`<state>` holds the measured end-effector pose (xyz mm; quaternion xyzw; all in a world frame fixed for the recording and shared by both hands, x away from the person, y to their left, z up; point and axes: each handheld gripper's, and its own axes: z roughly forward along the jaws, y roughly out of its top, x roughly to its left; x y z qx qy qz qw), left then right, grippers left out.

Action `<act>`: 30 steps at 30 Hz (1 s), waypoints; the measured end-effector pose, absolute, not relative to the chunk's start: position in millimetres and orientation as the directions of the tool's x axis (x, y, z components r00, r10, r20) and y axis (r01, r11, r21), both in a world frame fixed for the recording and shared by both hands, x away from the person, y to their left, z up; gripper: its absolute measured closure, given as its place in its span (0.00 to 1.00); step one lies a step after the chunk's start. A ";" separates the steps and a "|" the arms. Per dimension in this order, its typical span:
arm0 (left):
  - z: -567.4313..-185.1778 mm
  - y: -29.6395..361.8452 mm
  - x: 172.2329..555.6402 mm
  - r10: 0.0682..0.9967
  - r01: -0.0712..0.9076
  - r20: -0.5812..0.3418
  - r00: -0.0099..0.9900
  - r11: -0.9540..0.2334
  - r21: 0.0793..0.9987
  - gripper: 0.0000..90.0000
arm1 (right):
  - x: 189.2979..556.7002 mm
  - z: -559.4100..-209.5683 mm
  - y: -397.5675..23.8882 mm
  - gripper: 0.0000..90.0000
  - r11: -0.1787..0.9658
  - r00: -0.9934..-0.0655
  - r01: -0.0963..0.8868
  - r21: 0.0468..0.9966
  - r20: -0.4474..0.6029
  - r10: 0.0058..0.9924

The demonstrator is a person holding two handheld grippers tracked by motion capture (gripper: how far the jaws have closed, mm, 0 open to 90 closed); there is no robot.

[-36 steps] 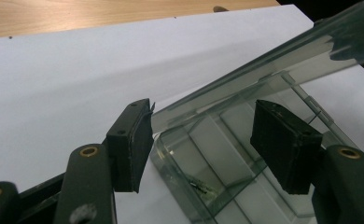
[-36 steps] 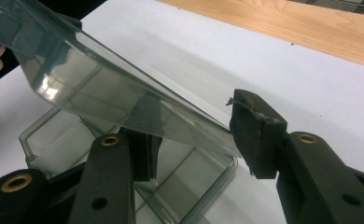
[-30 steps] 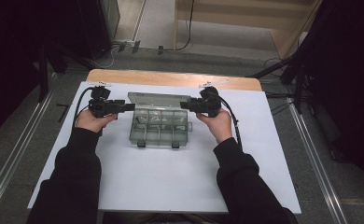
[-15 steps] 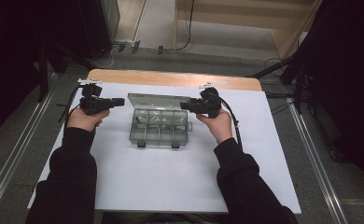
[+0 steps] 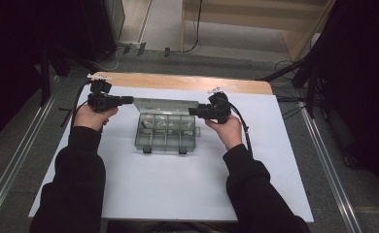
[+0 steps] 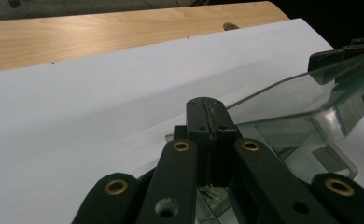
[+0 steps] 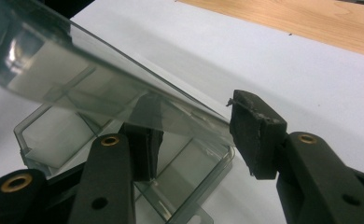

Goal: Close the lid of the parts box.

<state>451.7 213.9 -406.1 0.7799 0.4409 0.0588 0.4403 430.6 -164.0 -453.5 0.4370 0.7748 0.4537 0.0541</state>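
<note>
Lid (image 5: 165,105) of the clear compartment box (image 5: 165,132) is standing raised near the far edge of the tabletop (image 5: 178,189), with the right gripper (image 5: 193,111) straddling its right end, jaws half spread, though I cannot tell whether the pads are pressing it. The left gripper (image 5: 129,100) is sitting just off the lid's left end, having drawn back from the box over the last second and just closed its jaws on nothing. By my reading, the right gripper alone is now minding the lid.

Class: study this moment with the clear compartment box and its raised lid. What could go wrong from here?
1. The right tongs straddle the lid edge with a gap at one pad, so the lid may slip and drop.
2. The left tongs, just closed on nothing, sit beside the box; only one side supports the lid, so the box could shift.
</note>
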 end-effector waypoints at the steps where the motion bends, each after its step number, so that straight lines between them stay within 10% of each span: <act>1: -406.1 213.2 452.1 0.739 0.634 -0.296 0.605 -0.222 0.741 1.00 | 430.6 -453.4 -164.0 0.61 0.206 -0.613 0.627 0.751 0.313 0.725; 22: -404.7 202.7 453.4 0.725 0.626 -0.285 0.627 -0.252 0.738 1.00 | 414.3 -444.3 -183.0 0.53 0.225 -0.620 0.626 0.747 0.302 0.724; 30: -401.4 205.5 451.4 0.707 0.630 -0.314 0.634 -0.237 0.740 1.00 | 405.5 -440.0 -205.5 0.77 0.232 -0.595 0.667 0.708 0.319 0.738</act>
